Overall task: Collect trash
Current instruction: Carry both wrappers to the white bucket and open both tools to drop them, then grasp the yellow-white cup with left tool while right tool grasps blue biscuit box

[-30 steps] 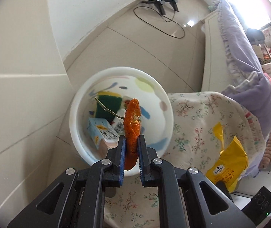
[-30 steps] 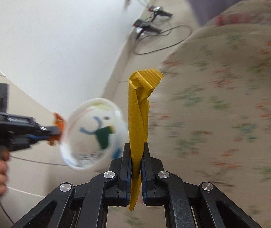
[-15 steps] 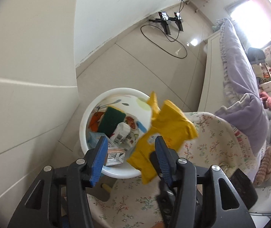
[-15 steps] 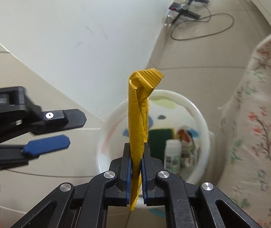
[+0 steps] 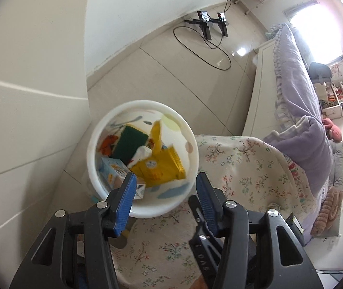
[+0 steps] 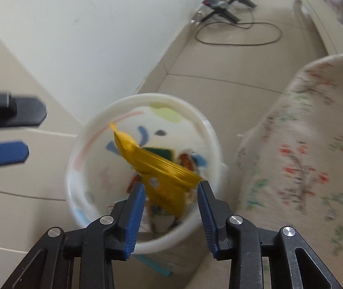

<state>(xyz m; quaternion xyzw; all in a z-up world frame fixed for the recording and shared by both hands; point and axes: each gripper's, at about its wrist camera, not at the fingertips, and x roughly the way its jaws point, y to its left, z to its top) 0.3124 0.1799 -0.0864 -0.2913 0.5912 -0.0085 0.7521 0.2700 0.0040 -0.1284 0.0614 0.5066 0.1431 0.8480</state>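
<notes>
Yellow wrapper (image 6: 164, 178) dropping into white bin (image 6: 202, 125).
Right gripper (image 6: 171, 207) jaws opening, wrapper unclamped; left gripper (image 5: 165, 200) at 9 o'clock, gaping empty.

No text reads clearly. The yellow wrapper (image 5: 158, 168) in the bin (image 5: 113, 120) bears a round emblem, too small to read; embossed letters on the near black gripper body (image 5: 201, 255) are illegible.

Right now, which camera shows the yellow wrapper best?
The left wrist view: the yellow wrapper appears sharp, lying in the white bin on other trash. The right wrist view shows it blurred, between the opening right gripper's fingers.
</notes>
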